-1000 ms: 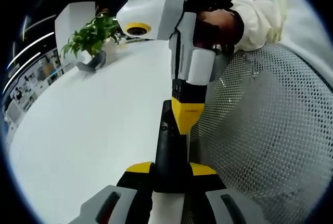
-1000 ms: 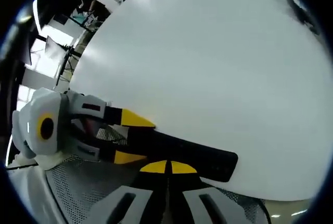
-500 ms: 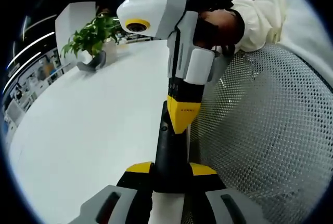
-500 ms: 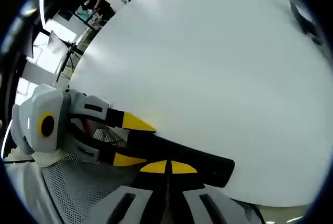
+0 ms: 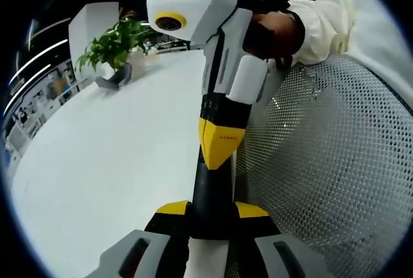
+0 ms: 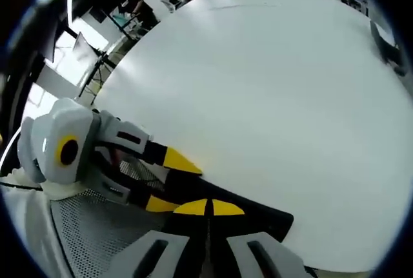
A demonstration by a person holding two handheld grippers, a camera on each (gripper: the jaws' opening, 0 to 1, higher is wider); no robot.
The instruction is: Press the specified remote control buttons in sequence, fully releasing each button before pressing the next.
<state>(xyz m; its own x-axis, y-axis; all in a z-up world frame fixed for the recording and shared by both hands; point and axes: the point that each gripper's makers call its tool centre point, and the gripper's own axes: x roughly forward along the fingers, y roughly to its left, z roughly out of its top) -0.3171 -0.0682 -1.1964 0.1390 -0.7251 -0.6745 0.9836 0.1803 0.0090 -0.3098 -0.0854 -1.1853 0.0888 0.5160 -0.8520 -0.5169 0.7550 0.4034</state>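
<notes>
A black remote control (image 5: 208, 195) lies lengthwise between my left gripper's (image 5: 211, 212) yellow-tipped jaws, which are shut on its near end. My right gripper (image 5: 218, 152) comes down from above with its yellow tips pressed together, shut, and their point rests on the remote's upper face. In the right gripper view, my right gripper (image 6: 208, 208) is closed over the remote (image 6: 259, 213), and the left gripper (image 6: 173, 182) clamps the remote from the left. The buttons under the tips are hidden.
A white table (image 5: 110, 155) spreads out behind the remote. A potted plant (image 5: 115, 42) stands at its far end beside a grey object (image 5: 111, 79). A white mesh chair back (image 5: 329, 162) is at the right. A gloved hand with a white sleeve (image 5: 322, 20) holds the right gripper.
My right gripper has tilted more upright and its tips have slid a little leftwards onto the remote's face. The remote stays held in my left gripper.
</notes>
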